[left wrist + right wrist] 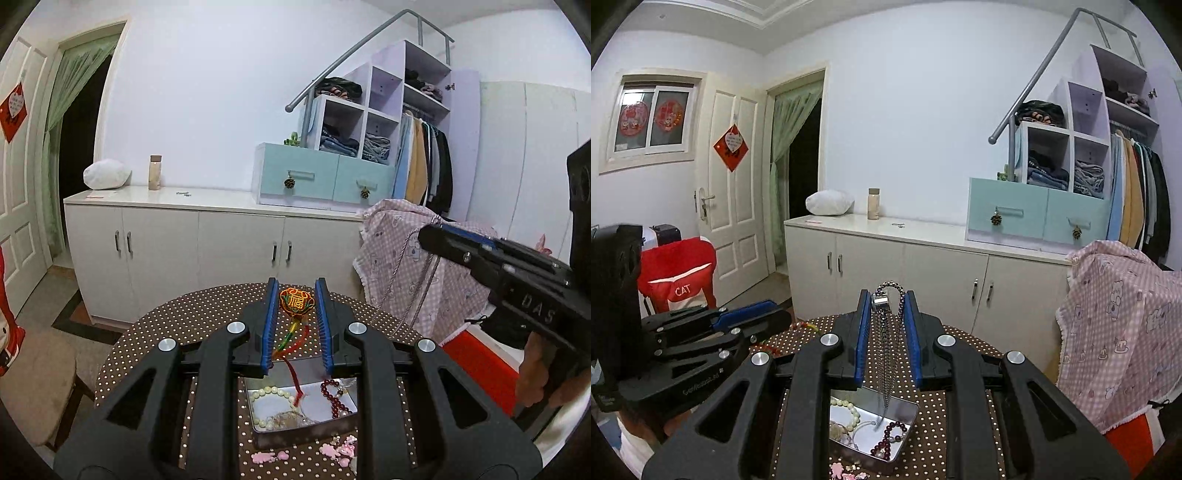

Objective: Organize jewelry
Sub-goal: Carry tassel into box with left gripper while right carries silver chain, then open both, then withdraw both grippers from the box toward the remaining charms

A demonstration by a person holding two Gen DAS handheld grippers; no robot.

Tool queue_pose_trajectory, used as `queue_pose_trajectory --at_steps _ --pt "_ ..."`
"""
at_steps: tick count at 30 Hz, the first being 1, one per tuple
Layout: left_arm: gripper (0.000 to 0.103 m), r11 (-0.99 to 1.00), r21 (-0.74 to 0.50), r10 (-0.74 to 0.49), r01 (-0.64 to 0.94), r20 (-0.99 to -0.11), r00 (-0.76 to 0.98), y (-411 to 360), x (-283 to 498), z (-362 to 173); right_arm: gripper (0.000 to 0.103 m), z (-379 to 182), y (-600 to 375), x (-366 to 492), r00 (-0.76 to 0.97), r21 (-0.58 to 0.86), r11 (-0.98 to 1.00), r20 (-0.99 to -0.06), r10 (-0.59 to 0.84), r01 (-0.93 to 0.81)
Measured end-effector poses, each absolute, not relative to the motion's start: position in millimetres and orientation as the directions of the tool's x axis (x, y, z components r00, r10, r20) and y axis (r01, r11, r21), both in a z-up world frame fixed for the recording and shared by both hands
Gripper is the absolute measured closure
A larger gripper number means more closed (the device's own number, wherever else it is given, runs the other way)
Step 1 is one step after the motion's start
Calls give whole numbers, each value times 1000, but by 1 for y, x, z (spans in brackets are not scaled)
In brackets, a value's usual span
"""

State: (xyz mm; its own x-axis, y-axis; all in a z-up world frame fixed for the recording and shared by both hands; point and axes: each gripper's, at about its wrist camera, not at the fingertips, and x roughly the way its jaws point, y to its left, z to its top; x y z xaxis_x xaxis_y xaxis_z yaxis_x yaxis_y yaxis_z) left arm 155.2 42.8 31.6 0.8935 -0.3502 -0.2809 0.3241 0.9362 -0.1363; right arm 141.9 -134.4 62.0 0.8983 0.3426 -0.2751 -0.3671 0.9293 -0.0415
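My left gripper (296, 295) is shut on a red and gold knot charm (296, 300); its tassel and red cord trail down into a shiny metal tin (258, 424) on the dotted table. My right gripper (886, 300) is shut on a silver chain necklace (885, 354) with a round clasp, and the chain hangs down to the same tin (908, 413). In the tin lie a pale bead bracelet (271, 393) and a dark red bead bracelet (334, 395). The right gripper (436, 230) shows in the left view with the chain (400, 280) dangling from it.
Pink charms (266, 457) lie on the brown dotted tablecloth (192, 317) near the tin. A chair draped in pink checked cloth (1119, 332) stands right of the table, a red-covered chair (679, 273) left. White cabinets (886, 273) line the far wall.
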Motion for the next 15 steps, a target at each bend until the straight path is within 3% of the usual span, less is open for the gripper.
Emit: queue_pose_trajectory --at_steps 9,10,11,12,15 --pt "80 947 -140 -320 287 -388 865 38 177 5 82 16 -124 171 828 -4 919 -434 354 -395" --pt "75 949 -135 -316 286 -407 857 37 179 1 72 13 -124 173 824 1 920 -446 350 -391" --pt "48 951 -125 -308 282 -430 848 36 181 -4 65 10 -125 173 822 5 922 -451 347 -387" --pt "38 959 -115 -284 260 -439 852 36 183 -5 59 9 -127 172 826 8 927 -451 339 -376" --pt "37 962 -114 -274 249 -447 852 41 183 -9 54 6 -132 170 828 18 935 -459 322 -354"
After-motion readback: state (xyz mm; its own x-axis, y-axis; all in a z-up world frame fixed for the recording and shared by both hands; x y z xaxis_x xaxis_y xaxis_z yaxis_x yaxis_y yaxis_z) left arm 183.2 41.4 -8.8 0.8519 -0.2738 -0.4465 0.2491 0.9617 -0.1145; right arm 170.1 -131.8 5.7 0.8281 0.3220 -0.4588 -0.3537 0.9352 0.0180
